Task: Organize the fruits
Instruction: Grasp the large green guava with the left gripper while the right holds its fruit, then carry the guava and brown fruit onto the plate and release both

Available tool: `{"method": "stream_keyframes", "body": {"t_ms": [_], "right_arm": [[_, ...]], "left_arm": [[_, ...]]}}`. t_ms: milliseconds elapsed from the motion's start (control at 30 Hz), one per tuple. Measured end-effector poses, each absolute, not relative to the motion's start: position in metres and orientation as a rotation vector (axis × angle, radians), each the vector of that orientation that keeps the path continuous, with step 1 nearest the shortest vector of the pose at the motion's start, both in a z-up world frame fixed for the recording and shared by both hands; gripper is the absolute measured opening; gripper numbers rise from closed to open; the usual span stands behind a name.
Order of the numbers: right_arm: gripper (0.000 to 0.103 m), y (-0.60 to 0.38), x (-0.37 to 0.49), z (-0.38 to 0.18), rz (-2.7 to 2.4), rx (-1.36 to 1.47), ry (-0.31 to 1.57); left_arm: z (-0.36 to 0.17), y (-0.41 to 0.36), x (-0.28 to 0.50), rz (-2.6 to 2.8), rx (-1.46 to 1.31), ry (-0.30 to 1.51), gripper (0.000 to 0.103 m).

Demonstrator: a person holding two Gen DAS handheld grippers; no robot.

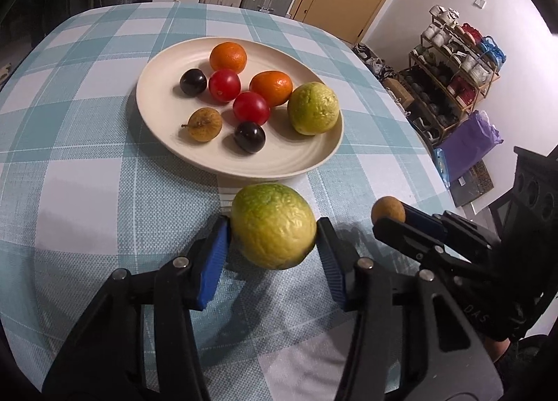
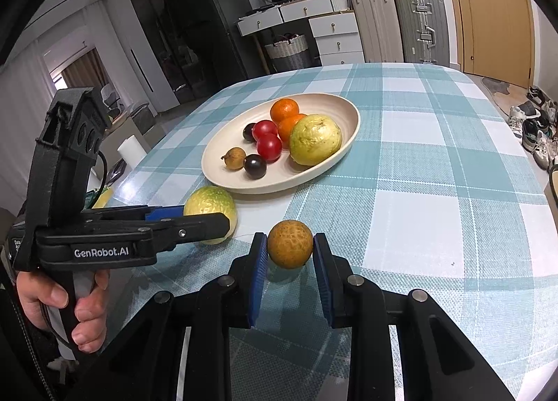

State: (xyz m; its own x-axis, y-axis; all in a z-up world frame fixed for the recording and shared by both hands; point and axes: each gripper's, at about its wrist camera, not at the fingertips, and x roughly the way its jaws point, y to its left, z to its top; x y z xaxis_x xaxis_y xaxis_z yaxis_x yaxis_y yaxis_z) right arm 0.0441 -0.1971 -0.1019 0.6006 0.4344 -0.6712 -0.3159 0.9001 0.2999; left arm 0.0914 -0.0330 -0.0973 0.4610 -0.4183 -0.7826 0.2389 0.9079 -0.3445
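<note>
Two grippers sit side by side low over the checked tablecloth [image 1: 87, 163], each clamped on a fruit just short of the plate. The left gripper [image 1: 273, 247] has its blue pads pressed against either side of a wrinkled green-yellow fruit [image 1: 273, 224], which hangs slightly above the cloth and throws a shadow beneath. The right gripper [image 2: 290, 268] pinches a small brown round fruit [image 2: 290, 244] between its pads, also close above the cloth. Just beyond them lies the cream plate [image 1: 157, 114], holding a second green-yellow fruit [image 1: 313, 108] at its right edge, two oranges [image 1: 228, 57], two red fruits [image 1: 251, 108], two dark plums [image 1: 249, 136] and another small brown fruit [image 1: 205, 124] with a stem. Past the table's far edge stand white drawers [image 2: 334, 38], a woven basket [image 2: 287, 50] and upright suitcases [image 2: 420, 26].
</note>
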Motion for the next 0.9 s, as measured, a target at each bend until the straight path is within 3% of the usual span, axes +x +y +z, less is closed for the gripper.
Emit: {"method": "stream_keyframes", "body": {"t_ms": [433,900], "right_arm": [[0.027,-0.194,0.065,-0.085,0.489,0.219,0.801],[0.027,-0.179,0.130,-0.051,0.518,0.226,0.764]], "left_arm": [[-0.059,-0.013,0.088,-0.438,-0.229,0.934,0.047],[-0.031,0.031,0.155,-0.379,-0.239,0.915,0.047]]}}
